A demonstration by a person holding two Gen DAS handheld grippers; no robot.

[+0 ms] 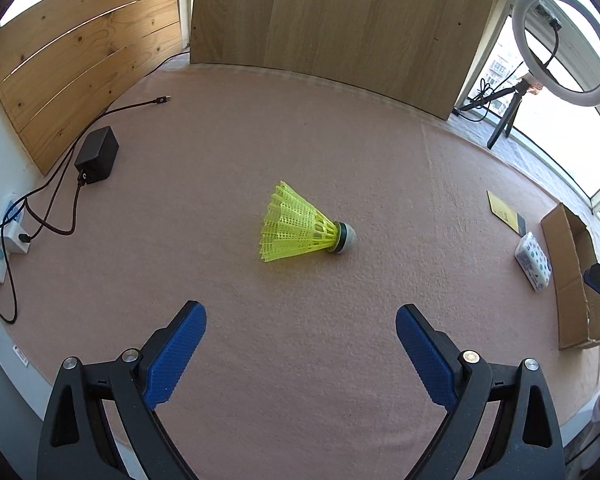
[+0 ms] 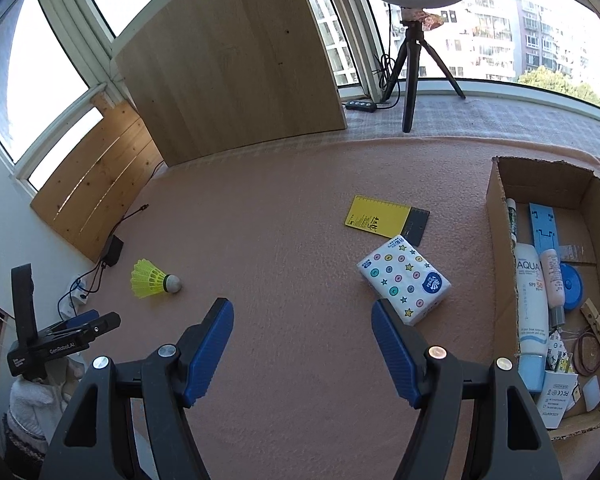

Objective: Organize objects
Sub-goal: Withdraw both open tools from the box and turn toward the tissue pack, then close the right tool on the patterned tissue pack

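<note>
Both hand-held grippers gape wide over the pink worktop (image 1: pixel 300 140), holding nothing: the left hand-held gripper (image 1: pixel 300 344) faces the yellow shuttlecock (image 1: pixel 300 226), which lies on its side straight ahead, well apart from the blue fingers. Right of the shuttlecock stands the cardboard box (image 2: pixel 496 208); nearer it, the tissue pack (image 2: pixel 404 280) lies just beside the right hand-held gripper (image 2: pixel 302 338), the yellow card (image 2: pixel 380 220) beyond.
</note>
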